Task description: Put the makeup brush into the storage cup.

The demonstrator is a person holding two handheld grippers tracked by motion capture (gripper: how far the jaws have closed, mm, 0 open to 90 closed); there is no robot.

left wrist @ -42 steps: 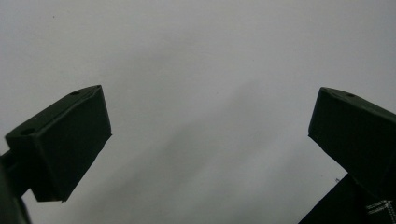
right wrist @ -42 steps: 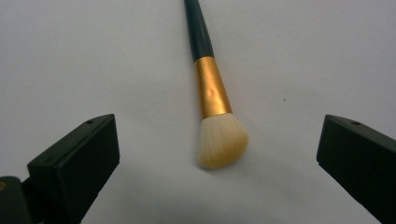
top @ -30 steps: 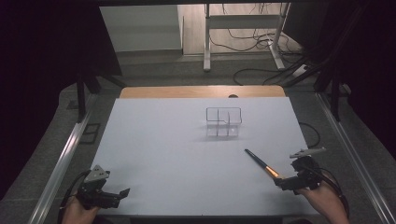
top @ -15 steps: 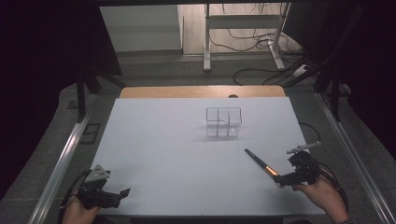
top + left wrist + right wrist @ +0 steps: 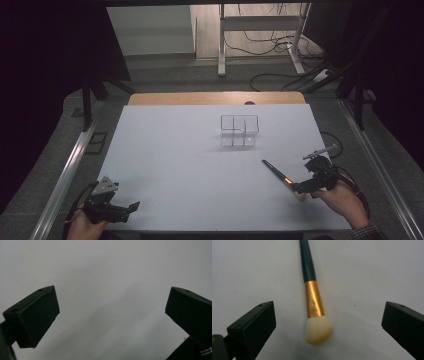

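Brush: a makeup brush [image 5: 313, 298] lies flat on the white table [image 5: 175, 165], at its near right part, just ahead of the right gripper [image 5: 299, 188].
Build: dark handle, gold ferrule, pale bristle head with a yellowish tip.
Long axis: in the high view it runs on a slant, from near-right to far-left.
Pointing: bristle end toward the person's right hand [image 5: 345, 200], handle end away, toward the middle of the table and roughly toward the clear organiser [image 5: 240, 131].
Right gripper: jaws spread wide, one on each side of the bristle head in the right gripper view, with bare table between each jaw and the brush; nothing is gripped.
Contact: I cannot tell from the high view whether the gripper's tips touch the bristles; in the right gripper view they stand apart from them.
Left gripper [image 5: 131, 206]: at the near left corner, well apart from the brush, jaws wide apart over bare white surface, holding nothing.
Organiser: a see-through box with compartments, standing past the brush toward the far side, well apart from it.
In the way: bare table lies between the handle end and the organiser.
Surroundings: a wooden edge [image 5: 215, 98] behind the white sheet, cables on the floor beyond.
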